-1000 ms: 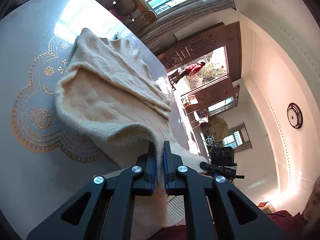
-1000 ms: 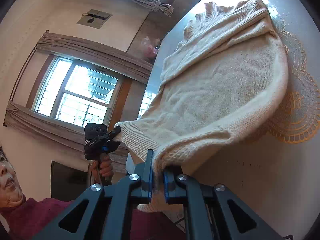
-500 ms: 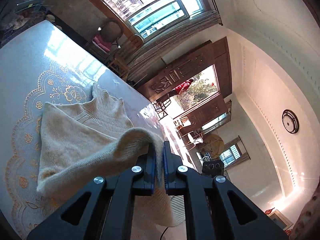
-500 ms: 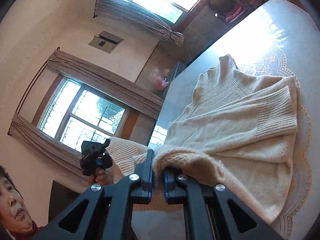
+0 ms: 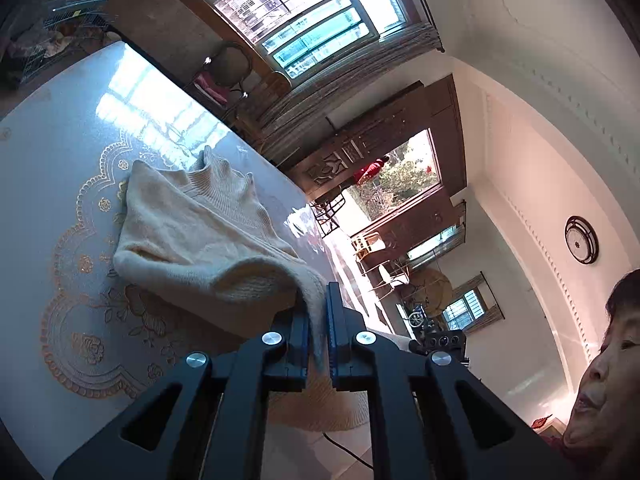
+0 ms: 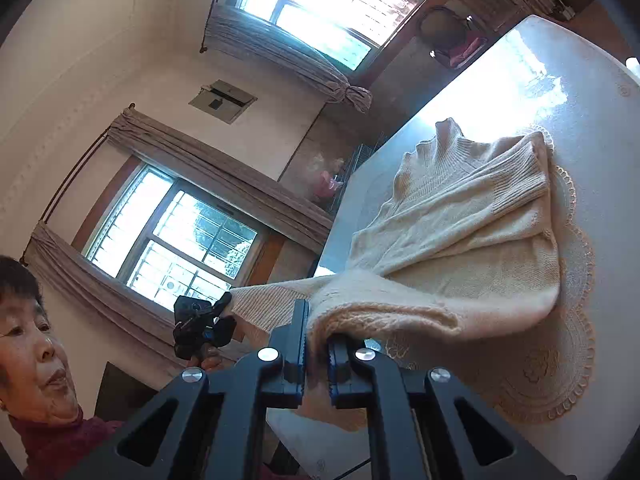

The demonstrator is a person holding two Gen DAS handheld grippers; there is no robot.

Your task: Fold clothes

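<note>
Both my grippers are clamped on the cream sweater's point(image 6: 472, 240) hem: left gripper point(image 5: 318, 320) and right gripper point(image 6: 318, 344) each pinch a corner, lifted off the table point(image 5: 48, 184). The collar end lies on the lace mat point(image 6: 560, 368), near the table's left edge. Plenty of bare tabletop beyond the collar toward the windows.

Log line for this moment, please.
left gripper: shut on sweater hem | right gripper: shut on hem | collar end on table
</note>
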